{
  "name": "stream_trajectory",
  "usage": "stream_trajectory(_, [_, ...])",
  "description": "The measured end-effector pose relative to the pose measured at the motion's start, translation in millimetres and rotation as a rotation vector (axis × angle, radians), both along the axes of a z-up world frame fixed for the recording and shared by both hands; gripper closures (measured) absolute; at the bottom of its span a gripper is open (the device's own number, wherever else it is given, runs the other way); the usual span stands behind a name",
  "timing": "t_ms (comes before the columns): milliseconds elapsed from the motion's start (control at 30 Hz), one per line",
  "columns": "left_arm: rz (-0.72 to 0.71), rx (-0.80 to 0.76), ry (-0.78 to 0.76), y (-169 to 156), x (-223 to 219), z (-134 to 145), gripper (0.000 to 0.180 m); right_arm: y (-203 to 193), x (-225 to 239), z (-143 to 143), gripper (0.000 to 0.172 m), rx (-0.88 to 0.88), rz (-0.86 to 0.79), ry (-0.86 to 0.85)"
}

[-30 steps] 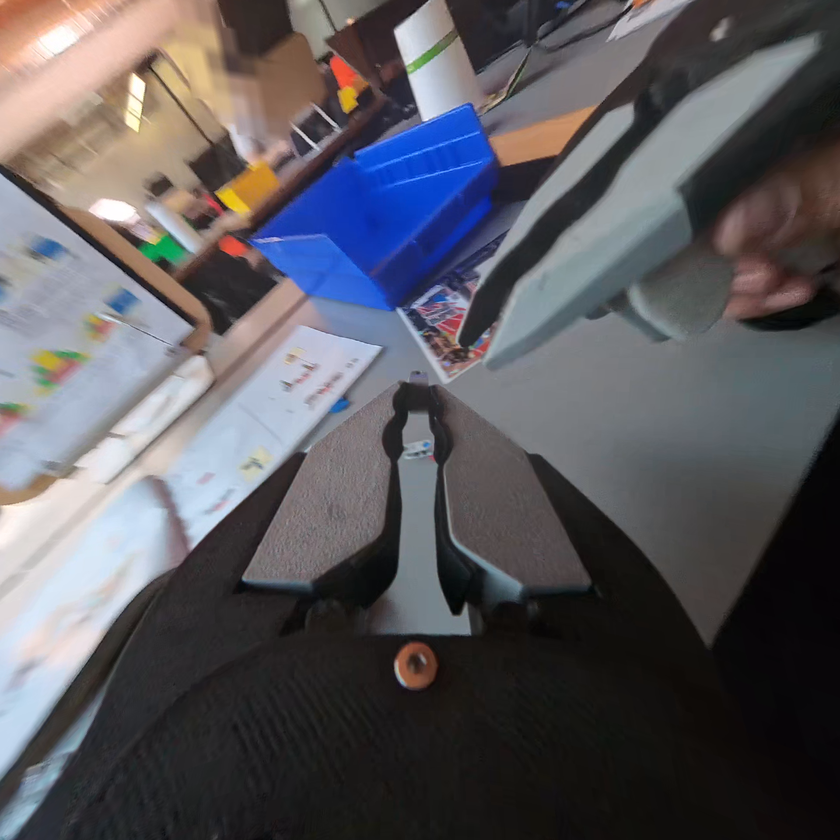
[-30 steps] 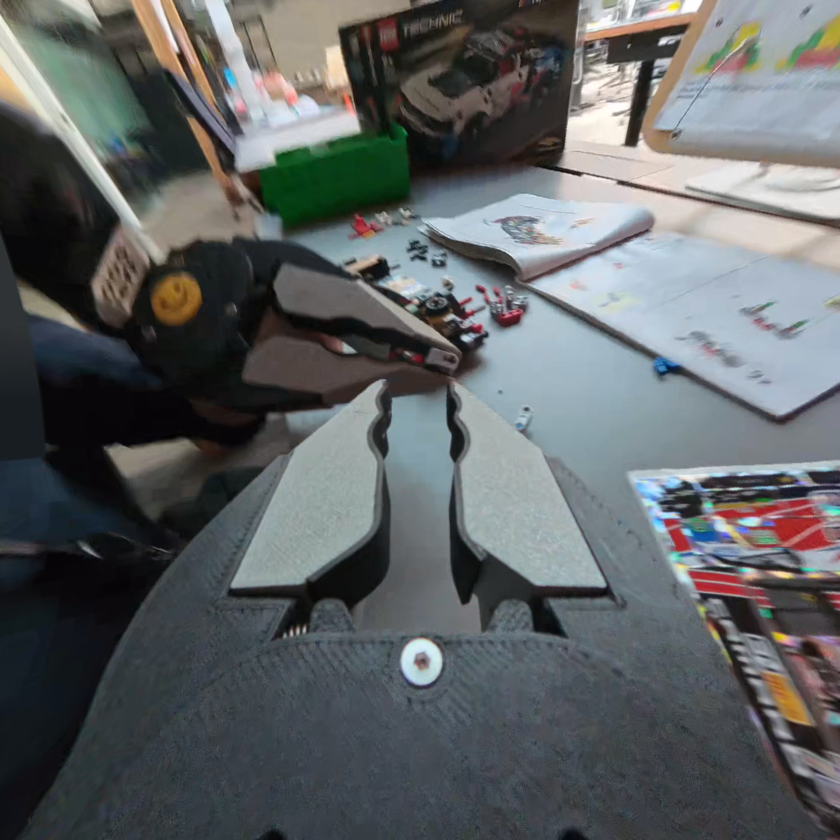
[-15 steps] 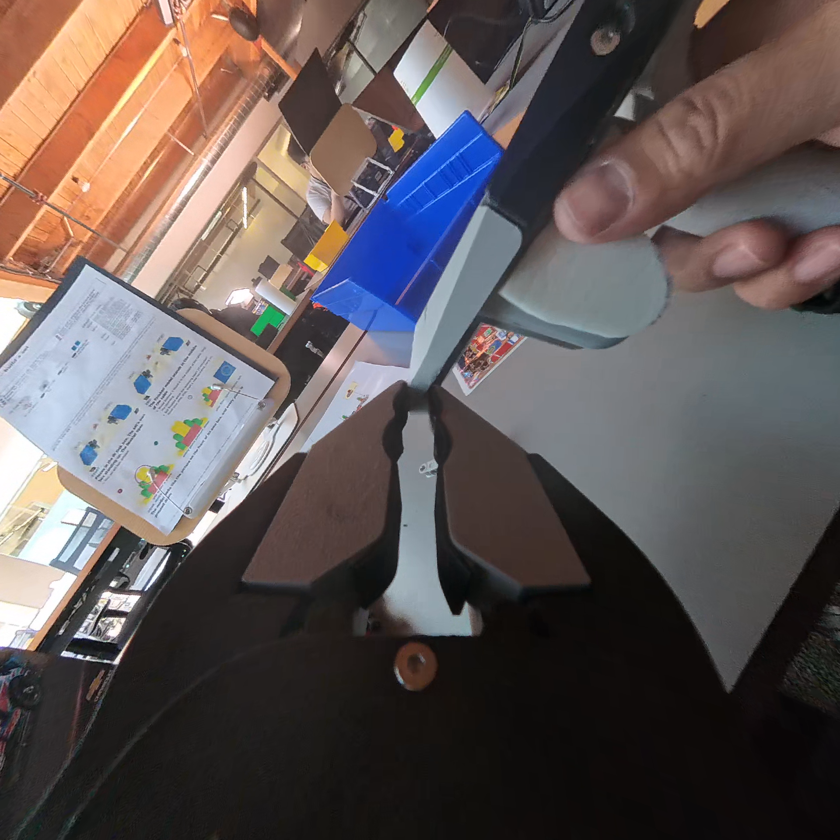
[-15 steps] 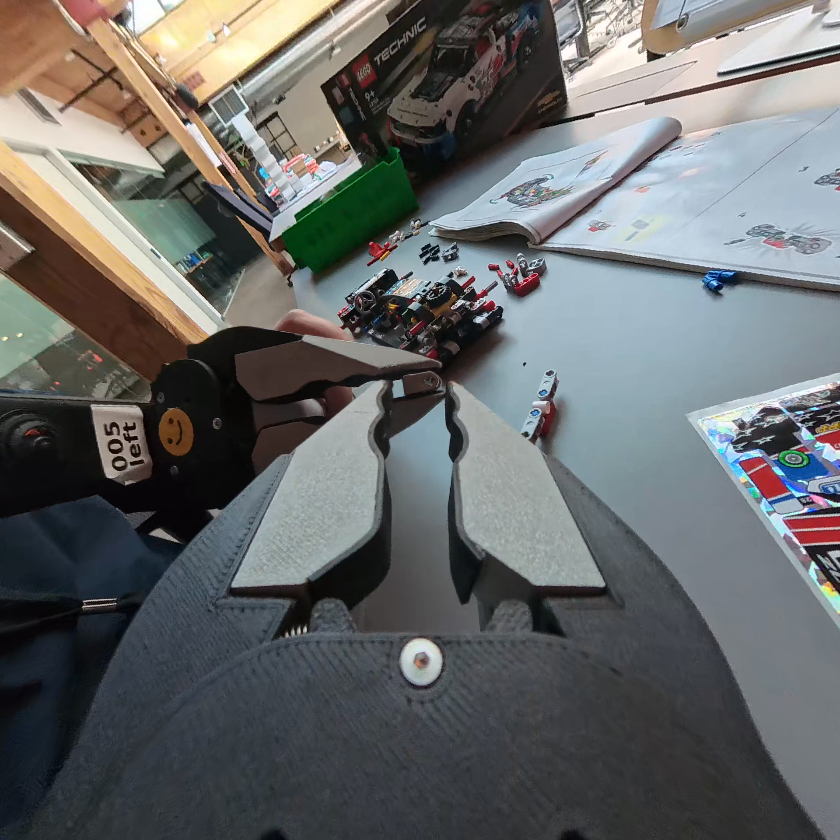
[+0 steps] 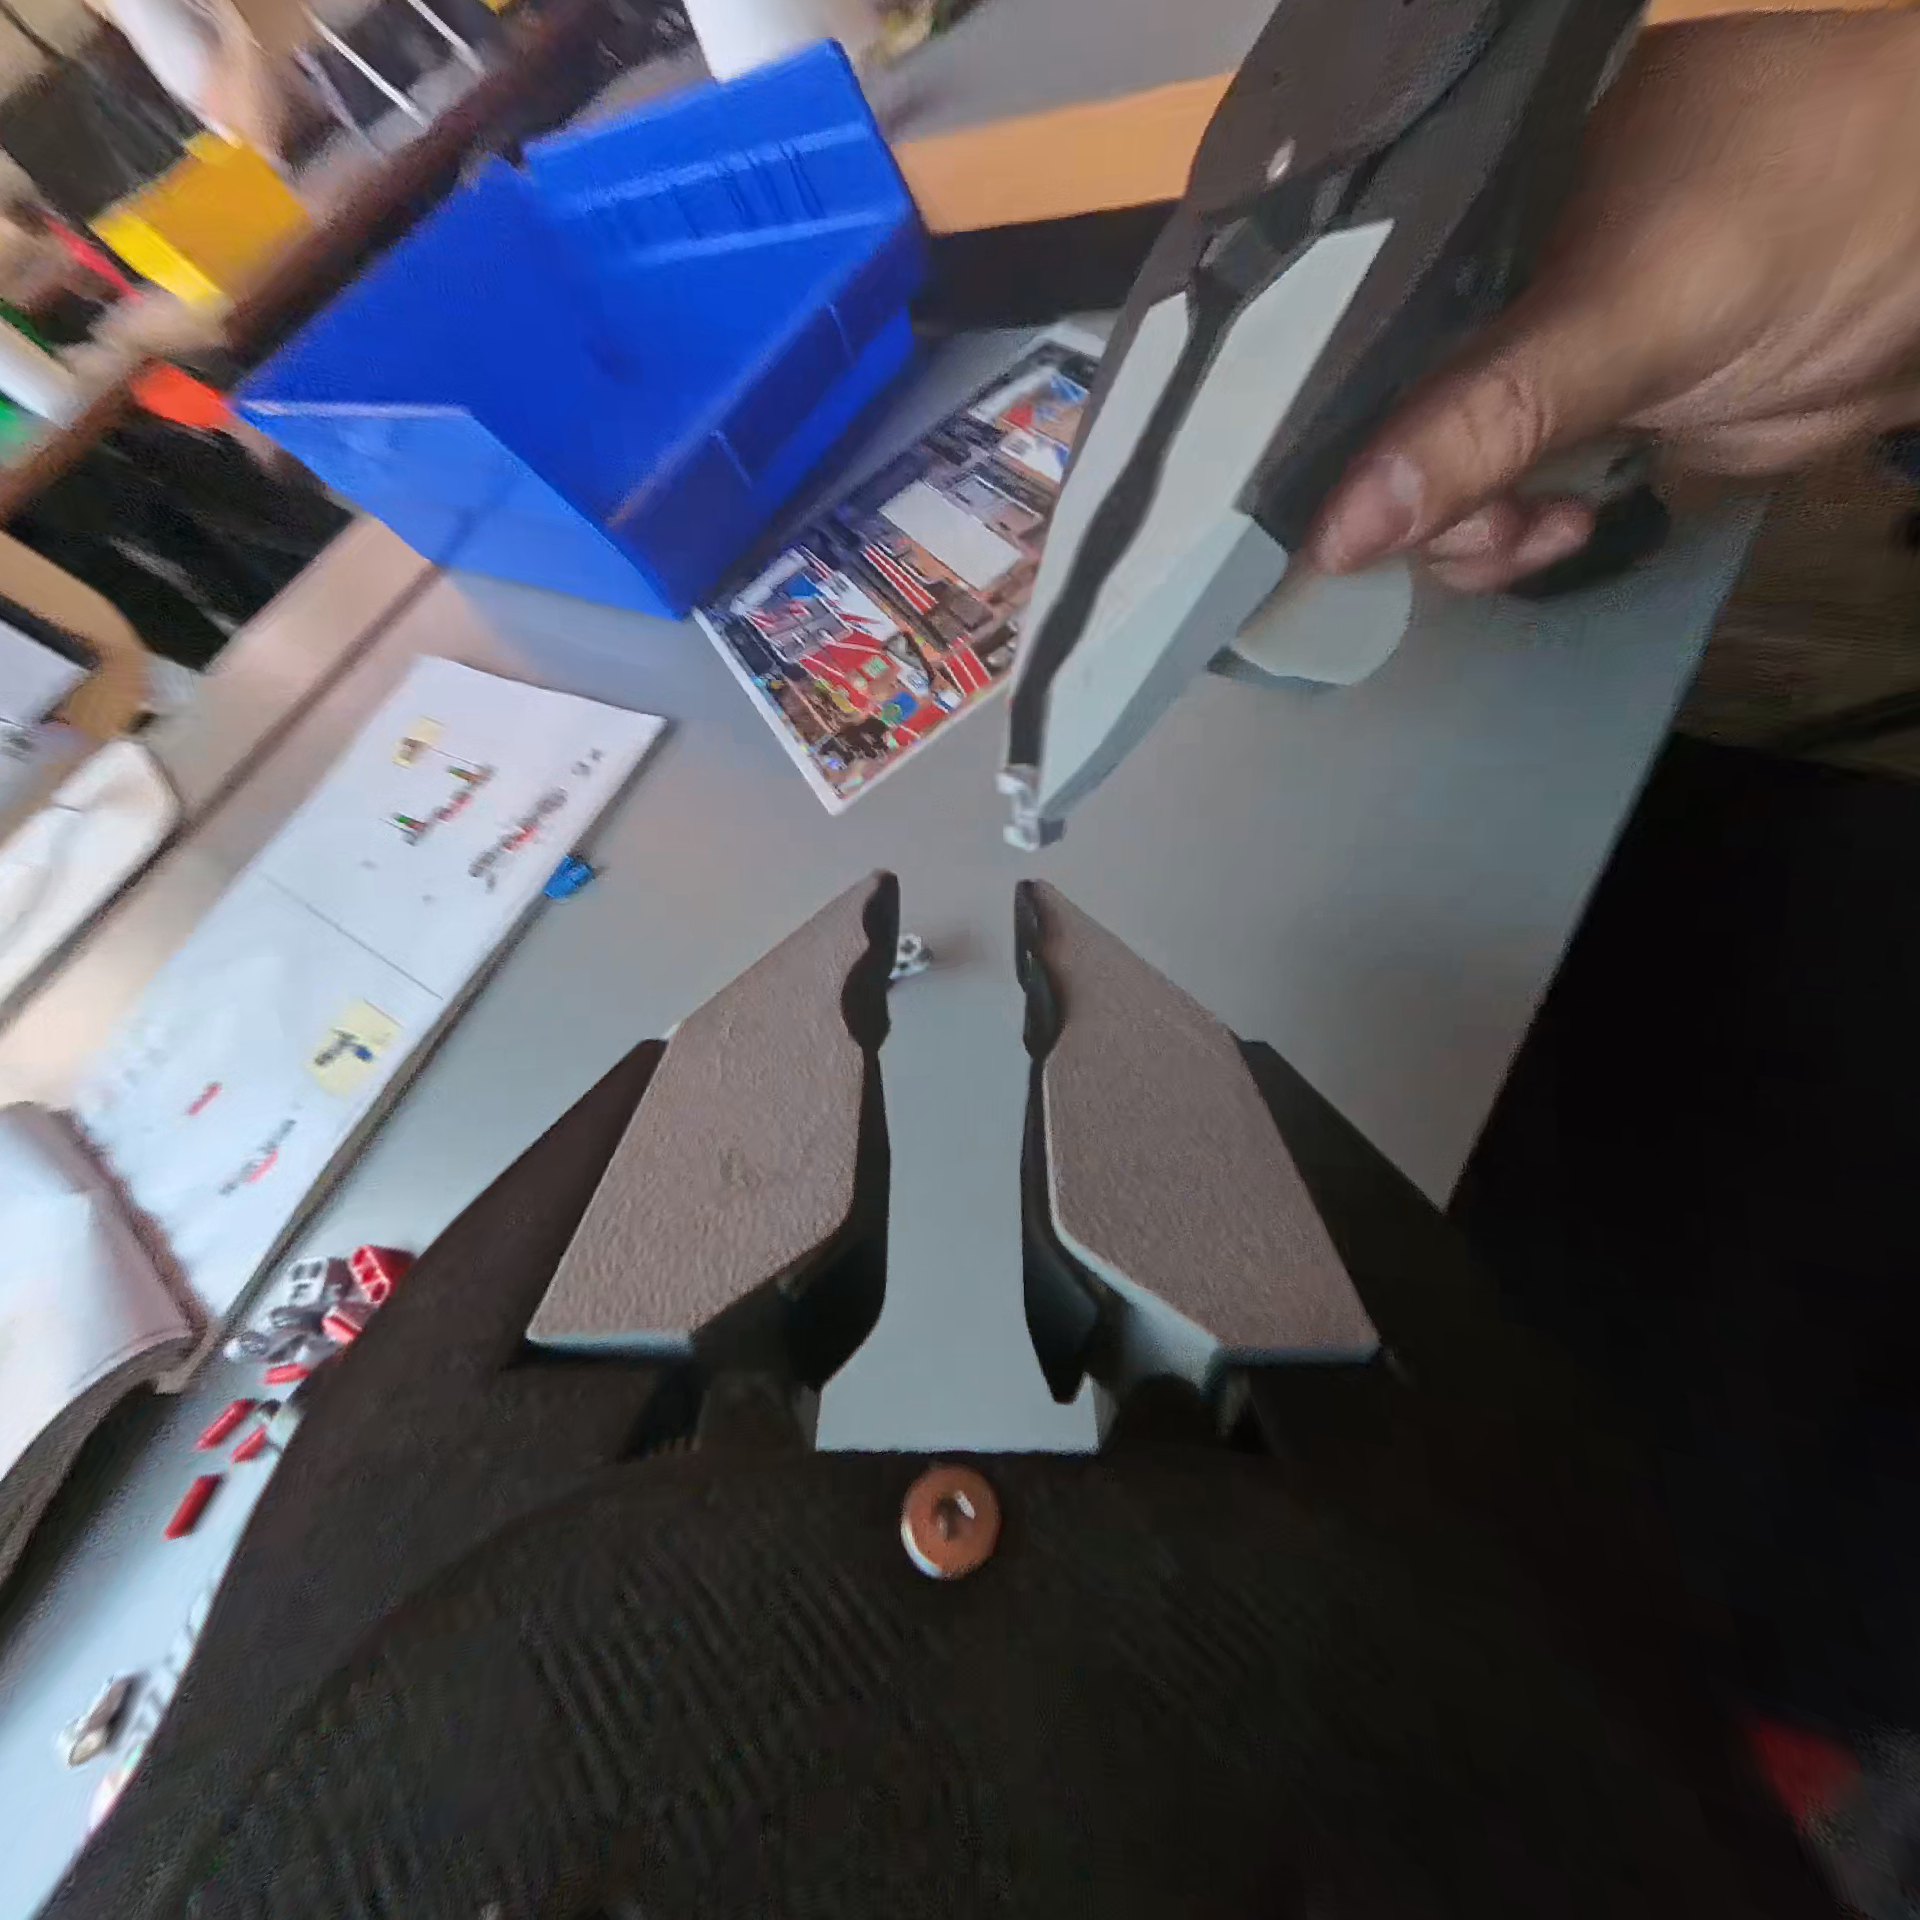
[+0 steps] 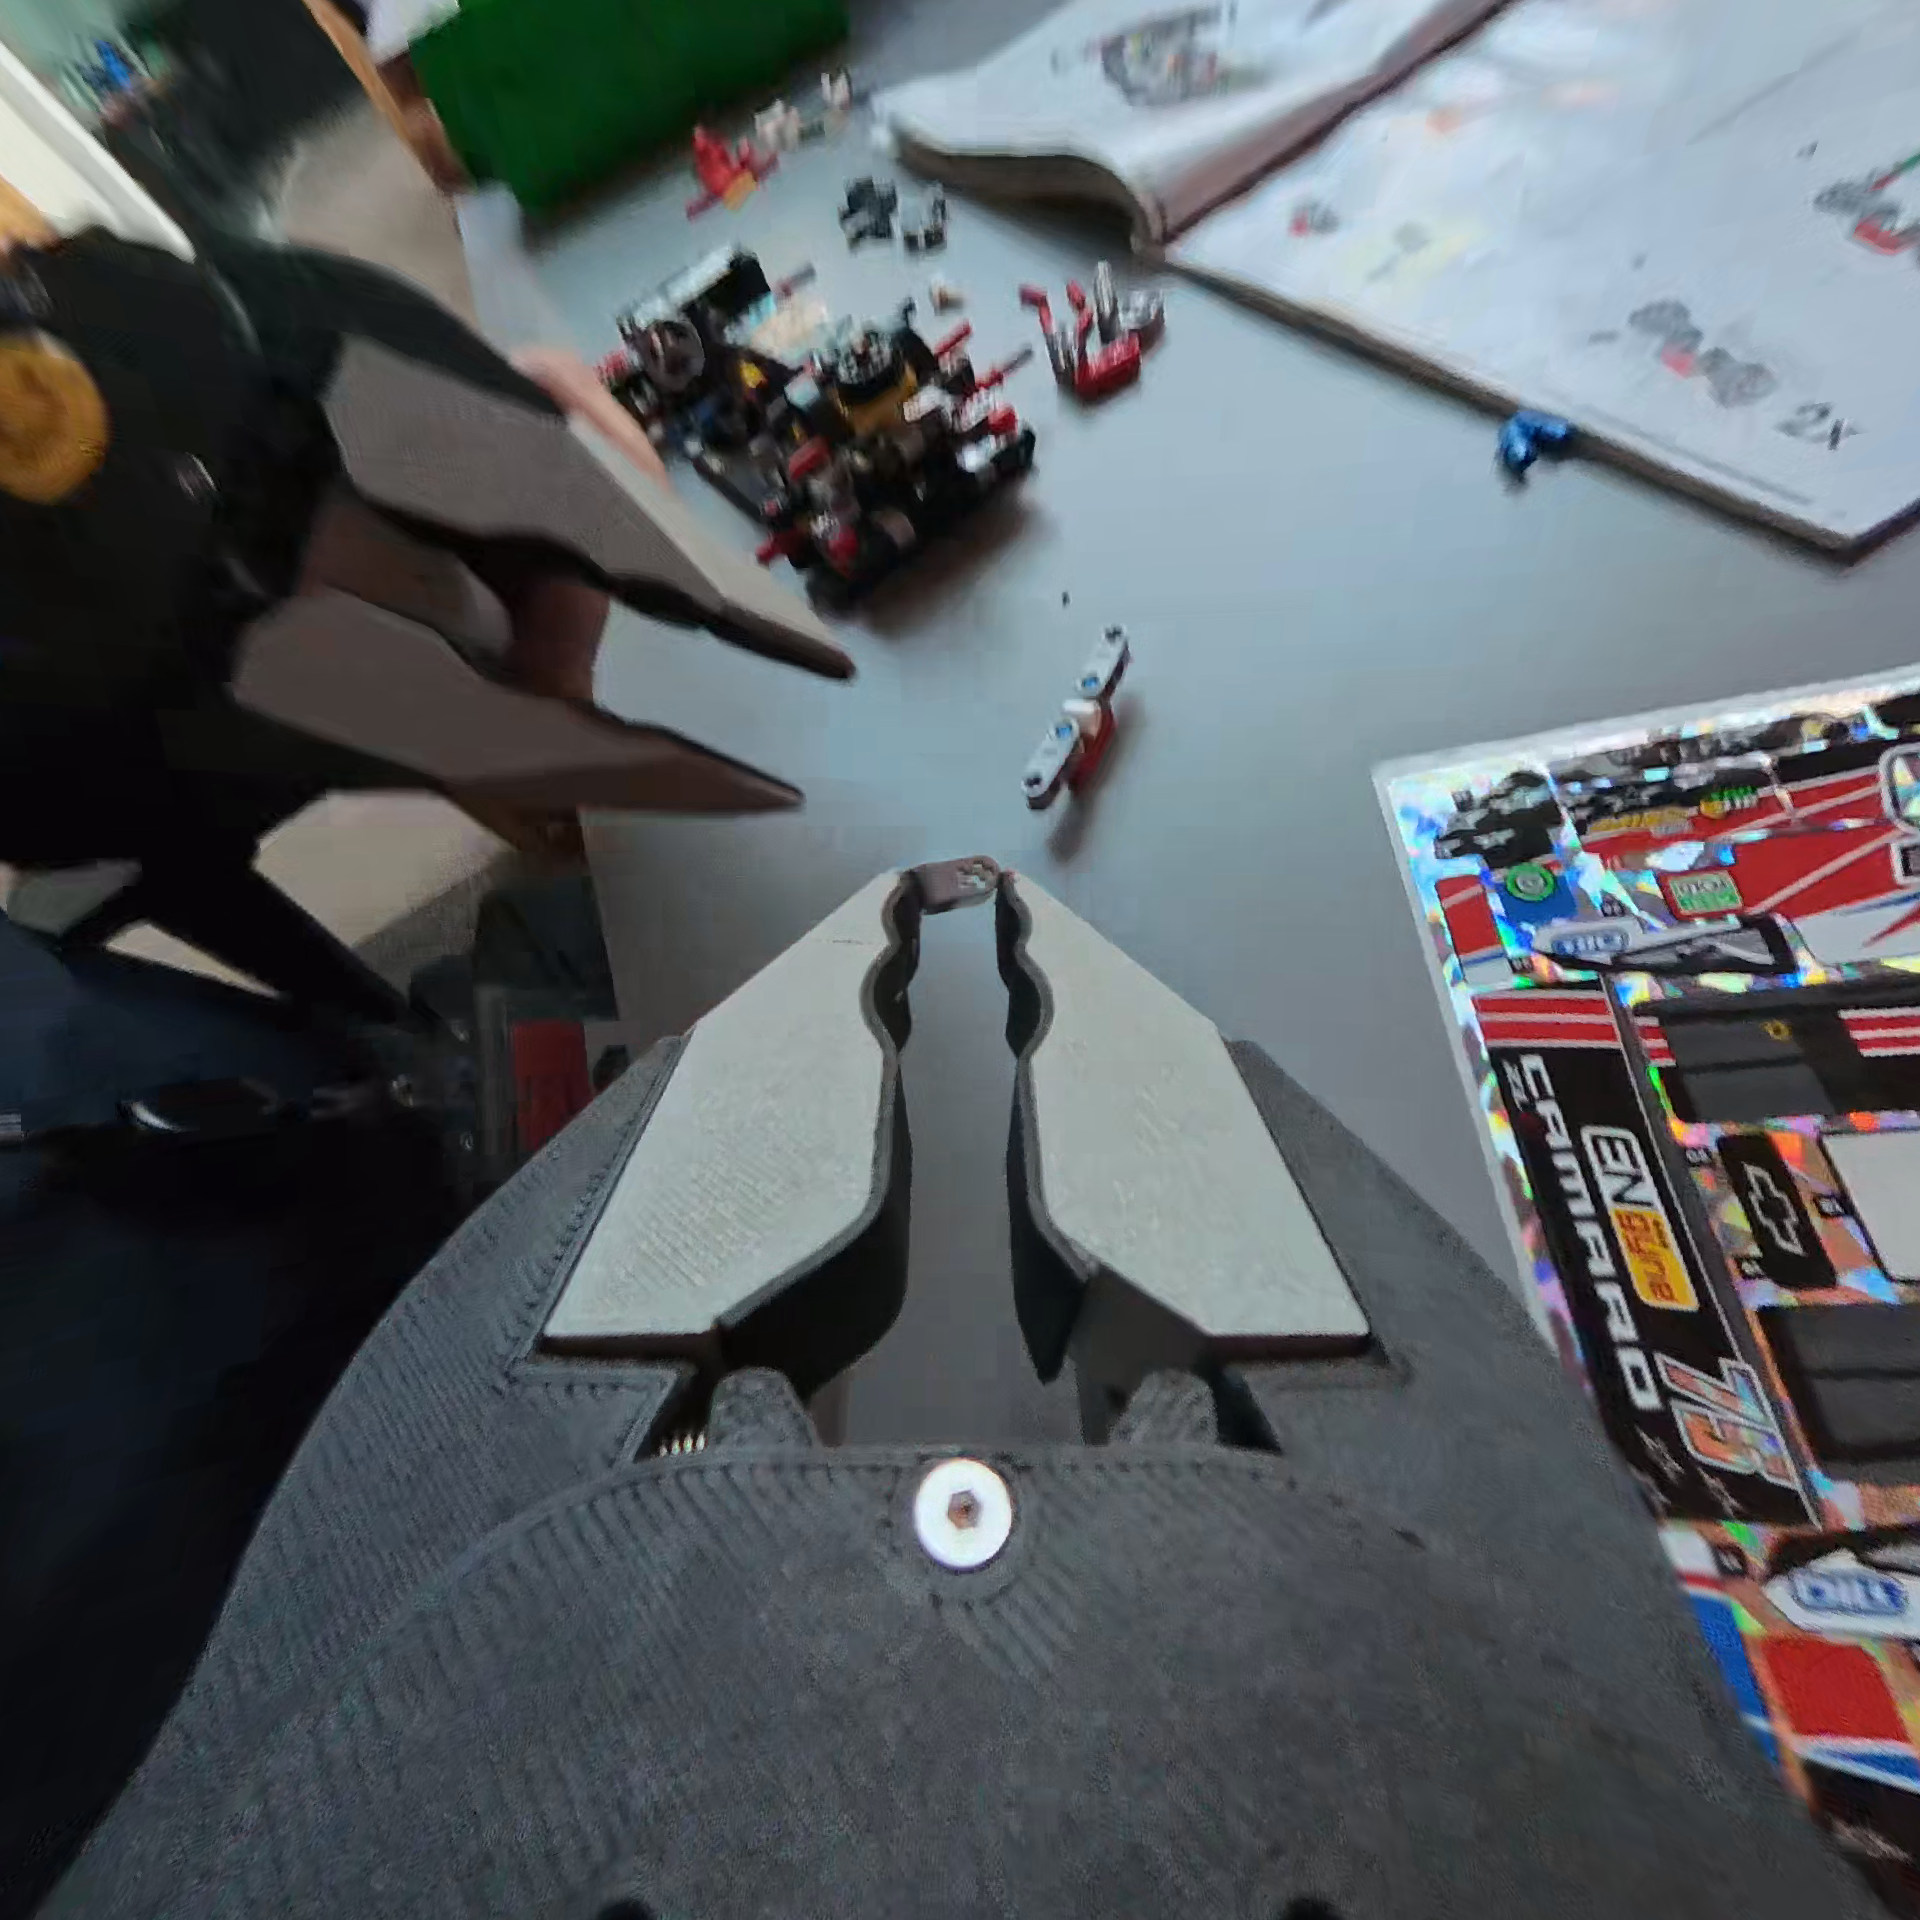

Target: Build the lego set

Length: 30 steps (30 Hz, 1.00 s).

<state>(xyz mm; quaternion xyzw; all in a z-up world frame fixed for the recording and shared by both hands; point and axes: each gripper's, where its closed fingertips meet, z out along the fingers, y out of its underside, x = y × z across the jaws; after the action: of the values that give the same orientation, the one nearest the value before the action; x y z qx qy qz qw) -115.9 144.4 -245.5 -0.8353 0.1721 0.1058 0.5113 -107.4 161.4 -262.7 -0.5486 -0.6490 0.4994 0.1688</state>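
My right gripper is shut on a small grey toy building piece, pinched at the fingertips above the grey table. In the left wrist view the same gripper hangs at the upper right with the light piece at its tips, a hand behind it. My left gripper is open with nothing between its pads; in the right wrist view it stands open at the left. A small white-and-red assembly lies on the table beyond my right fingertips; it also shows by my left finger.
A partly built toy car chassis and loose red and black parts lie farther back. An open instruction booklet, a shiny sticker sheet, a blue bin and a green bin stand around. The tips of both grippers are at nearly the same place.
The small grey piece passed from my left gripper to my right. My left jaws opened and drew back; my right jaws closed on the piece.
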Motion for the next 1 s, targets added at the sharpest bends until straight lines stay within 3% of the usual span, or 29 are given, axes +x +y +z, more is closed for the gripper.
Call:
stream_trajectory(133, [-0.118,-0.169,-0.052,-4,-18,10,0.156,11,9,-14,0.16,0.096,0.041,-0.066])
stream_trajectory(233, [-0.213,-0.207,0.007,10,-33,20,0.153,18,10,-18,0.16,0.153,0.05,-0.088])
stream_trajectory(433, [-0.485,-0.481,0.101,26,-46,-13,0.147,19,12,-24,0.16,0.184,0.101,-0.115])
stream_trajectory(533, [-0.555,-0.562,0.177,31,-56,-29,0.148,18,16,-26,0.16,0.203,0.134,-0.119])
stream_trajectory(667, [-0.604,-0.674,0.164,29,-59,-50,0.154,14,23,-25,0.16,0.273,0.232,-0.113])
stream_trajectory(767, [-0.523,-0.722,0.178,32,-64,-63,0.172,22,23,-29,0.16,0.338,0.266,-0.143])
stream_trajectory(867, [-0.483,-0.731,0.11,27,-54,-64,0.172,28,18,-25,0.16,0.345,0.266,-0.12])
stream_trajectory(1000, [-0.474,-0.688,0.156,23,-52,-63,0.171,25,21,-17,0.16,0.316,0.301,-0.055])
